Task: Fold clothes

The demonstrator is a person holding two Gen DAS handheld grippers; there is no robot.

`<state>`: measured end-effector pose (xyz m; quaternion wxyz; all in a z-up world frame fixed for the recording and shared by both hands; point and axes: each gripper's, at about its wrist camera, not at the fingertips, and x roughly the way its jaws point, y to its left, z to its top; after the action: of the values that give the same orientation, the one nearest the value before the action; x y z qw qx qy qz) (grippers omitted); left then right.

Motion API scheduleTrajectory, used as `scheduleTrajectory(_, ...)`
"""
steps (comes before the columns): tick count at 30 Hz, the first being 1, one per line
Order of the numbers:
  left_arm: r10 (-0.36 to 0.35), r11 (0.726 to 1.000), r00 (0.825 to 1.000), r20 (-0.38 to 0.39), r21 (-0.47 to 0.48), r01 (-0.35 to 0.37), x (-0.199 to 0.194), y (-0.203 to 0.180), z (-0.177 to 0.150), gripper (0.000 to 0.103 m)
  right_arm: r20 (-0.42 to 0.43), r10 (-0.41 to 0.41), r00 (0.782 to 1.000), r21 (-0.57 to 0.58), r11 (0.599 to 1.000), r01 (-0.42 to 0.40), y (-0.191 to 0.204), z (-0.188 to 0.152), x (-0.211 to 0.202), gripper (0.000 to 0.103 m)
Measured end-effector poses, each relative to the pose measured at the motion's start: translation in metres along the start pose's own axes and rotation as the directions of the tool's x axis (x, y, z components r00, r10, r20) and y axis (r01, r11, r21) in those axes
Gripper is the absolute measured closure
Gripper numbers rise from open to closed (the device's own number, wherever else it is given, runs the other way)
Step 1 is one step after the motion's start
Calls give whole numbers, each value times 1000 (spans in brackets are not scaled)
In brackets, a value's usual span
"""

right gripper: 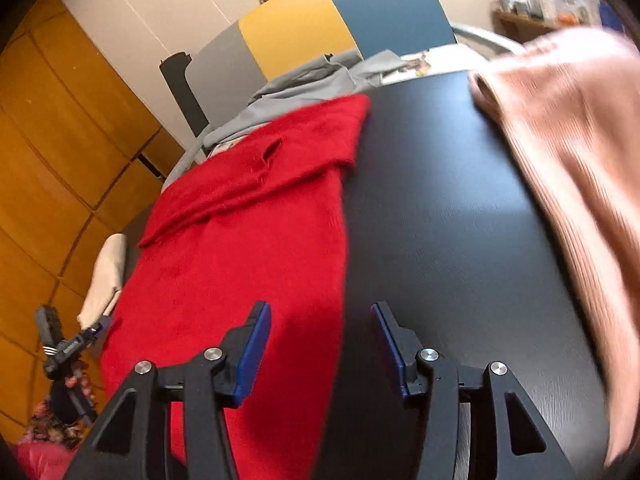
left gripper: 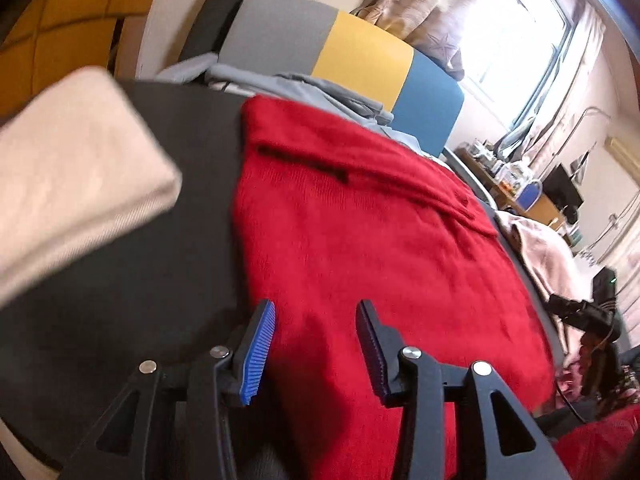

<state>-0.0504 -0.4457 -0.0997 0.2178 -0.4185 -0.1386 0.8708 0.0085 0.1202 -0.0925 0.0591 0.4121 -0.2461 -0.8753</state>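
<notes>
Blue ribbed pads line both of our claws, and both stand apart with nothing between them. Our left claw [left gripper: 316, 352] hangs over the near part of the fuzzy red knitted sweater [left gripper: 360, 240], while our right claw [right gripper: 320, 350] straddles that sweater's edge, one finger over the wool and the other over the bare matte black bench [right gripper: 440, 220].

We judge that a fold has been laid and the next grasp not yet taken: the sweater lies lengthwise as a long panel, with a flap doubled across its far end toward 12 o'clock. The next move probably calls for both claws to drop onto the near hem, pinch through the thick knit and carry it away from us toward the doubled end.

The wool looks soft, napped and heavy enough to stay where it is put, though its loft may slip between smooth pads. At 10 o'clock of the left claw sits a folded cream twill cloth [left gripper: 72, 168], flat and crisp-edged. At 2 o'clock of the right claw lies a pink ribbed knit garment [right gripper: 568, 152], blurred. Beyond the sweater, crumpled grey fabric [right gripper: 312, 80] is heaped before a grey, yellow and blue panelled board [right gripper: 320, 28].
</notes>
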Motion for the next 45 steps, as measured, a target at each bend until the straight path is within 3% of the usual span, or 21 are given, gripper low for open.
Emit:
scheduleTrajectory(3,-66,997,998,10,-50,66,-11,12,-18,59,-11,33,999,66,997,-32,-17,-22,-3,50)
scheduleTrajectory(7,-183,973,983,-6,-141,180,-16,25,-25,59,54,143,988,136,979,-149,-24,-45,-10,50)
scheduleTrajectory(10,-295,936,955,-13,-203,287,-17,28,-38,59,59,229,972,159,959,-235,-18,-56,-6,50)
scheduleTrajectory(13,-397,898,917,-31,-220,382,-11,22,-47,59,9,300,954,124,946,-299,-3,-66,1,50)
scheduleTrajectory(16,-429,888,902,-51,-209,410,-9,16,-52,59,-31,347,937,101,934,-343,10,-77,8,50)
scheduleTrajectory(20,-471,855,881,-46,-270,443,-8,20,-57,59,-44,386,922,123,918,-378,16,-86,14,50)
scheduleTrajectory(23,-453,866,890,-59,-266,423,-5,15,-57,64,-53,400,915,134,911,-390,20,-90,18,51)
scheduleTrajectory(24,-442,874,894,-71,-257,412,-5,12,-57,69,-64,373,926,109,925,-365,24,-90,19,52)
scheduleTrajectory(25,-420,889,903,-91,-242,389,-4,10,-56,79,-75,344,936,84,937,-338,28,-89,20,55)
scheduleTrajectory(27,-386,906,914,-123,-238,351,-1,8,-54,91,-94,287,953,32,958,-285,36,-87,23,95)
scheduleTrajectory(28,-389,903,912,-127,-248,350,-3,9,-52,91,-102,274,956,19,962,-274,39,-86,24,94)
scheduleTrajectory(31,-384,911,914,-129,-213,353,-15,3,-48,91,-118,363,924,62,932,-358,35,-85,24,95)
scheduleTrajectory(34,-445,881,891,-91,-224,417,-38,3,-47,92,-92,437,895,88,899,-430,31,-87,11,95)
scheduleTrajectory(36,-483,861,873,-66,-219,460,-58,0,-49,92,-46,514,857,128,854,-505,23,-86,-4,95)
scheduleTrajectory(40,-587,795,809,-31,-209,569,-93,-14,-53,92,24,617,787,142,777,-613,15,-90,-38,95)
scheduleTrajectory(44,-665,727,746,26,-205,655,-118,-23,-44,91,111,709,696,152,680,-717,14,-99,-71,95)
scheduleTrajectory(45,-671,718,740,45,-209,664,-118,-22,-37,91,132,716,685,146,670,-728,15,-96,-75,95)
